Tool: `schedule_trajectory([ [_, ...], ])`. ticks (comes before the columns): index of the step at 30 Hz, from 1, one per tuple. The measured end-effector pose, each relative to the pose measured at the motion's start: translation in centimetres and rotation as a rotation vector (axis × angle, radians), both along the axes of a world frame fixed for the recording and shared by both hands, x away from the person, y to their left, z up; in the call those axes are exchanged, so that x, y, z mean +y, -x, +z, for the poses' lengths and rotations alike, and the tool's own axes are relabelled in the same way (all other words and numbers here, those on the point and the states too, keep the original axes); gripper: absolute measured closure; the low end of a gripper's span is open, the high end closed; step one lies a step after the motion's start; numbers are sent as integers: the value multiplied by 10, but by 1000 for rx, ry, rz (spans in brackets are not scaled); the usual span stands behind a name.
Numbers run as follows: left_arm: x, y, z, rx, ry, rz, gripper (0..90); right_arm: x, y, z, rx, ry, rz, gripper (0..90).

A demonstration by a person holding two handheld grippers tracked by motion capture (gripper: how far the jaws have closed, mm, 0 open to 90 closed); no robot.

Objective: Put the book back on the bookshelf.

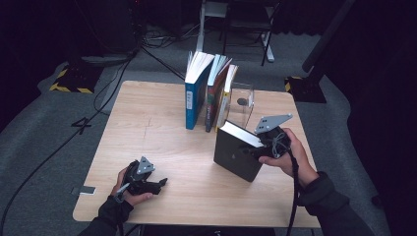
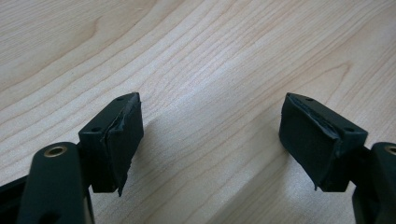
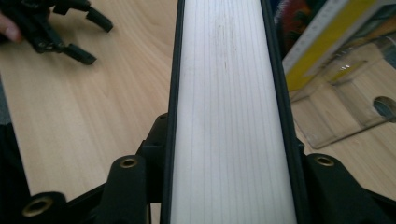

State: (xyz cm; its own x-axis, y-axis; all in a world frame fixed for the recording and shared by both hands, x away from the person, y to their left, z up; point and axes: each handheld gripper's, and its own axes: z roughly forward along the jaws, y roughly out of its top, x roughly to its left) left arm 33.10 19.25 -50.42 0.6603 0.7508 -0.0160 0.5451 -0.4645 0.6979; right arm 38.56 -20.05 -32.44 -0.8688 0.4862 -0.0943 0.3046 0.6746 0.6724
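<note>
The black book (image 1: 238, 152) stood tilted on the wooden table (image 1: 147, 113), just in front of a row of three upright books (image 1: 209, 91) that leaned against a clear plastic bookend (image 1: 243, 105). We held it with the right gripper (image 1: 263, 142), jaws clamped on its covers near the top edge, the white page block (image 3: 229, 112) running straight up between them in the right gripper view. Our left gripper (image 1: 160, 183) rested low on the table near the front left, well apart from the book, its jaws spread wide over bare wood with nothing between the pads (image 2: 123, 140). To shelve it well, we judged, the book needed bringing upright and sliding in beside the yellow-covered book (image 3: 322, 42) at the row's end, spine square, without knocking the leaning volumes or pushing the bookend away.
</note>
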Motion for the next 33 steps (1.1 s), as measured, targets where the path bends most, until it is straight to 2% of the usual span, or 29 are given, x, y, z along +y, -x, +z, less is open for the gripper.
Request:
schedule_trajectory([
  [4, 0, 0, 0, -2, 1, 2, 226, -13, -11, 5, -11, -5, -58, 534],
  [13, -2, 3, 0, -4, -4, 4, 234, -27, -43, 10, -18, -34, -243, 534],
  [17, -2, 3, 0, -3, -3, 1, 232, -26, -56, 8, -32, -36, -313, 534],
  [23, -2, 2, 0, -1, 3, -6, 228, -19, -67, 4, -33, -29, -341, 534],
  [29, -3, 3, 0, -1, 3, -7, 227, -13, -81, 1, -18, -66, -428, 534],
  [31, -3, 3, 0, -1, 4, -15, 225, -13, -86, 2, -24, -64, -469, 534],
  [33, -3, 3, 0, -1, 2, -18, 224, -12, -90, 3, -35, -59, -487, 534],
])
